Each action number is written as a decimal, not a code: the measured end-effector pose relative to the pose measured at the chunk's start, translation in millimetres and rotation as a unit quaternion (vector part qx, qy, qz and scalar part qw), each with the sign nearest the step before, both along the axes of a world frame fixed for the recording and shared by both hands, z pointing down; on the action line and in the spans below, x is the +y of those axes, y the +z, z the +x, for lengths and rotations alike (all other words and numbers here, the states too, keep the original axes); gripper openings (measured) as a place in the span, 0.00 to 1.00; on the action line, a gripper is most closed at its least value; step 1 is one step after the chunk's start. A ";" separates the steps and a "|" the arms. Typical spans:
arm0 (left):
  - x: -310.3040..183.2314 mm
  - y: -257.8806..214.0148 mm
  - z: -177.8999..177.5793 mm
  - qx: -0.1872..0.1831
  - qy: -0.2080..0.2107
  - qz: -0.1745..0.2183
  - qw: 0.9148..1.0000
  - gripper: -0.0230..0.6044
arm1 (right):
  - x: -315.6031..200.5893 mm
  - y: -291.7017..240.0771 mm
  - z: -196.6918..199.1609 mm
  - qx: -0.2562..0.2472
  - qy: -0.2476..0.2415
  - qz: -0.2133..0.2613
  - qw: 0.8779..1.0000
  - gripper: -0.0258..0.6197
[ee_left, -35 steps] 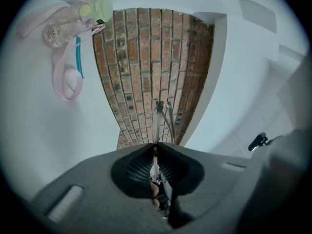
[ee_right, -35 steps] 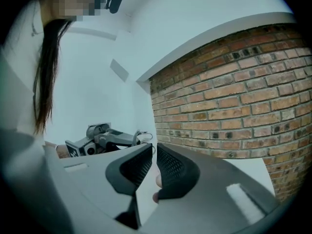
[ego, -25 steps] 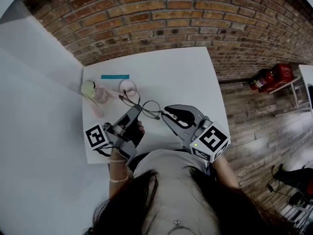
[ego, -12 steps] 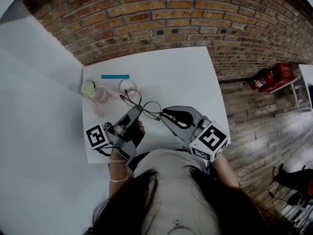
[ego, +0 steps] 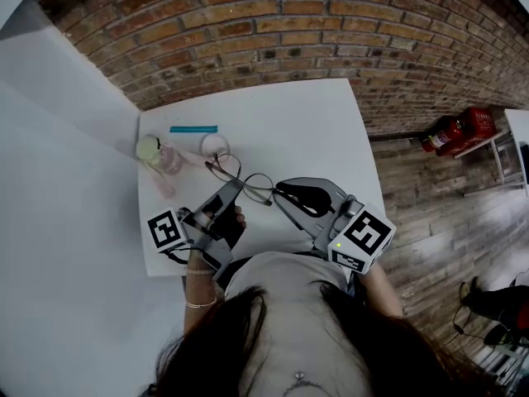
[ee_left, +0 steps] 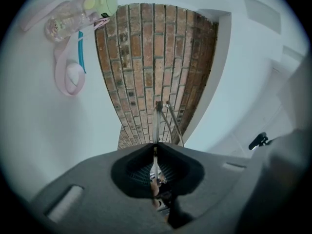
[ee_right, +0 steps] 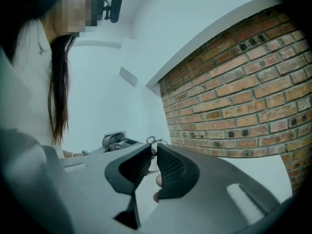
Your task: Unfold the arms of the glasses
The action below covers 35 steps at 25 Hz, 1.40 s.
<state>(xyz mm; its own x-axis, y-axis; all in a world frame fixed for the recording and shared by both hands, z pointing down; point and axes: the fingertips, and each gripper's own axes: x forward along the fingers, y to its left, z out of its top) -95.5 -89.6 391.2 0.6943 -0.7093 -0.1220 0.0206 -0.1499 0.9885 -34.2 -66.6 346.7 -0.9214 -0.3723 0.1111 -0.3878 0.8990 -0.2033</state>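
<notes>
Glasses (ego: 241, 175) are lifted over the near-left part of the white table (ego: 302, 126), held between both grippers. Left gripper (ego: 235, 186) is clamped on the thin metal frame, and right gripper (ego: 280, 191) has its jaws pinched almost together on the wire end at the other side. Pink bottle (ego: 159, 155) lies at the table's left edge, with a teal strip (ego: 194, 129) toward the far-left corner.

1. Your glasses (ego: 240, 178) are over the near part of the table (ego: 314, 131), between your left claw (ego: 231, 190) and right claw (ego: 285, 190).
2. Behind them, to your left, is a bottle (ego: 159, 155), with a stick (ego: 193, 129) just behind it.
3. The wall (ego: 273, 31) runs behind the table.
</notes>
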 end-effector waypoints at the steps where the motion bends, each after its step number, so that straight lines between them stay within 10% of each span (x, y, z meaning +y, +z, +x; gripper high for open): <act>1: 0.4 1.1 0.3 0.000 0.001 -0.001 1.000 0.07 | -0.3 -1.8 0.2 -0.005 0.001 -0.001 1.000 0.11; 35: 17.1 24.9 36.1 -0.018 0.079 -0.021 0.997 0.07 | -10.9 -46.6 16.3 -0.059 0.022 0.024 0.998 0.10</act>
<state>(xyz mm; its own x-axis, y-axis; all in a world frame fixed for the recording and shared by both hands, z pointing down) -59.3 -72.5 416.1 0.8005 -0.5956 -0.0673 0.0052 -0.1053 0.9944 -17.9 -77.5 300.0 -0.9097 -0.4150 -0.0162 -0.4030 0.8915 -0.2069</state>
